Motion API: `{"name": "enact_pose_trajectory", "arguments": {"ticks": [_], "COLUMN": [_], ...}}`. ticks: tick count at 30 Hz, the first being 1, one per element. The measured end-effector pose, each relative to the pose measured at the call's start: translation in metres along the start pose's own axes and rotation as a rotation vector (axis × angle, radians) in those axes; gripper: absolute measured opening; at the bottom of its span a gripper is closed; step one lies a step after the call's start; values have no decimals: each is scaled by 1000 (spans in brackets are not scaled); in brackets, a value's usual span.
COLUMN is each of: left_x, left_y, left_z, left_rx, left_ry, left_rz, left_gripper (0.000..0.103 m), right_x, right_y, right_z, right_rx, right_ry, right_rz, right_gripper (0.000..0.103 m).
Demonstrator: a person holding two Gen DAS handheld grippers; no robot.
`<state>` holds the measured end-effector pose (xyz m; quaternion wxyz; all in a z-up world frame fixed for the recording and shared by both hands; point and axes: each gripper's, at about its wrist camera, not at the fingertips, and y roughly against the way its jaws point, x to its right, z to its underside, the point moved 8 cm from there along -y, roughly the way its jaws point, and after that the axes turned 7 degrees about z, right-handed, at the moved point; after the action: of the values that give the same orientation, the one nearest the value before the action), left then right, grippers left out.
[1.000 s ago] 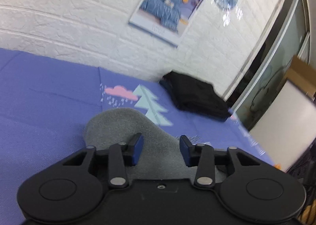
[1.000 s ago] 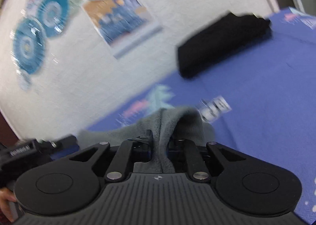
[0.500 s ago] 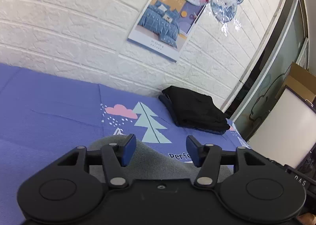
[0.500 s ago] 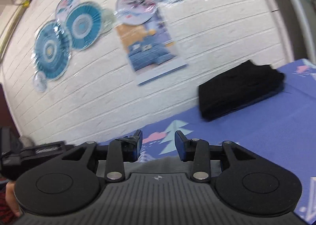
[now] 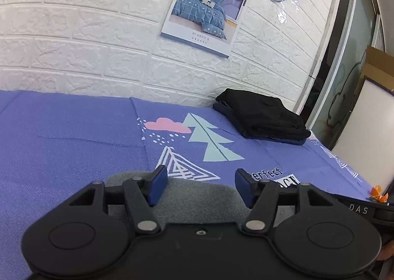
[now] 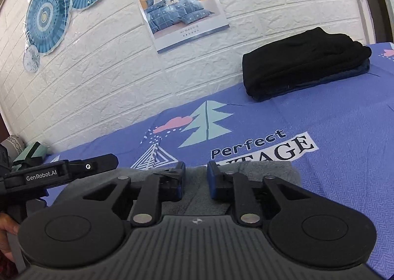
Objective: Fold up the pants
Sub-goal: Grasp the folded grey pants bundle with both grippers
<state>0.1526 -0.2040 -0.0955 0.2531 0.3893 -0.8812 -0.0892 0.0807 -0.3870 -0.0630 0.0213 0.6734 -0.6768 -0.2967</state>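
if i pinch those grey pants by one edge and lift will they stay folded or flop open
Probably flop: the grey pants look like soft fleece, with a rounded, sagging edge. They would likely drag rather than slide on the woven blue sheet. Both the left gripper and right gripper are open, holding nothing.

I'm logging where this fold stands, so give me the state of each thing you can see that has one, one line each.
Left gripper: open, holding nothing, above the grey pants.
Right gripper: open, narrower gap, holding nothing.
Grey pants: lying on the sheet, released, mostly hidden under the grippers.
Black pile: folded, stacked by the wall.
Sheet: spread flat.
Poster: stuck on the wall.
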Motion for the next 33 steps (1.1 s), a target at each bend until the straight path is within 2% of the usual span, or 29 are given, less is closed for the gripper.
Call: {"name": "enact_pose_trajectory", "arguments": {"ticks": [1, 2, 3, 4, 5, 8, 10, 13, 14, 18, 19, 20, 21, 22, 24, 26, 27, 28, 29, 30, 32, 33], "left_x": [0, 1, 3, 4, 3, 0, -9, -32, -39, -50, -49, -47, -46, -45, -43, -41, -40, -38, -36, -34, -28, -25], "left_y": [2, 7, 15, 25, 38, 78, 98, 113, 115, 115, 113, 109, 105, 101, 91, 78, 72, 65, 58, 53, 44, 44], "left_z": [-3, -7, -15, -22, -30, -47, -45, -21, -11, 17, 20, 23, 26, 28, 31, 35, 37, 39, 40, 40, 37, 35], "left_rx": [-3, -6, -5, -1, 6, 39, 19, -61, -84, -147, -156, -174, -193, -210, -234, -257, -265, -272, -276, -274, -274, -267], "left_ry": [16, 34, 60, 87, 114, 125, 145, 224, 260, 399, 420, 434, 447, 458, 463, 469, 482, 496, 503, 498, 471, 457], "left_rz": [-2, -2, 3, 2, -15, -3, 14, 2, 4, 81, 104, 136, 159, 171, 180, 191, 207, 223, 229, 224, 179, 159], "left_gripper": [70, 73, 80, 96, 97, 95, 94, 93, 90, 81, 70, 51, 42, 38, 37, 28, 28, 20, 20, 19, 0, 0], "right_x": [-1, -4, -6, -9, -9, -5, 5, 23, 28, 49, 51, 52, 53, 54, 56, 53, 50, 47, 44, 43, 43, 43], "right_y": [3, 7, 15, 25, 35, 67, 78, 86, 87, 86, 85, 84, 82, 81, 75, 68, 64, 61, 57, 53, 50, 52], "right_z": [-2, -7, -11, -17, -22, -33, -31, -14, -8, 16, 20, 24, 27, 31, 36, 39, 40, 40, 39, 39, 38, 37], "right_rx": [-3, -5, 2, 23, 42, 82, 38, -47, -65, -137, -158, -178, -195, -216, -248, -263, -262, -259, -254, -250, -246, -243], "right_ry": [-7, -9, -9, -11, -9, 39, 46, 9, 1, -74, -97, -115, -129, -149, -203, -250, -243, -227, -220, -227, -262, -282], "right_rz": [-5, -14, -21, -25, -26, -18, -12, -19, -13, 20, 8, -3, -12, -26, -58, -106, -103, -98, -91, -82, -77, -78], "right_gripper": [38, 47, 54, 79, 103, 103, 103, 103, 103, 103, 103, 103, 103, 103, 103, 103, 103, 103, 103, 103, 103, 99]}}
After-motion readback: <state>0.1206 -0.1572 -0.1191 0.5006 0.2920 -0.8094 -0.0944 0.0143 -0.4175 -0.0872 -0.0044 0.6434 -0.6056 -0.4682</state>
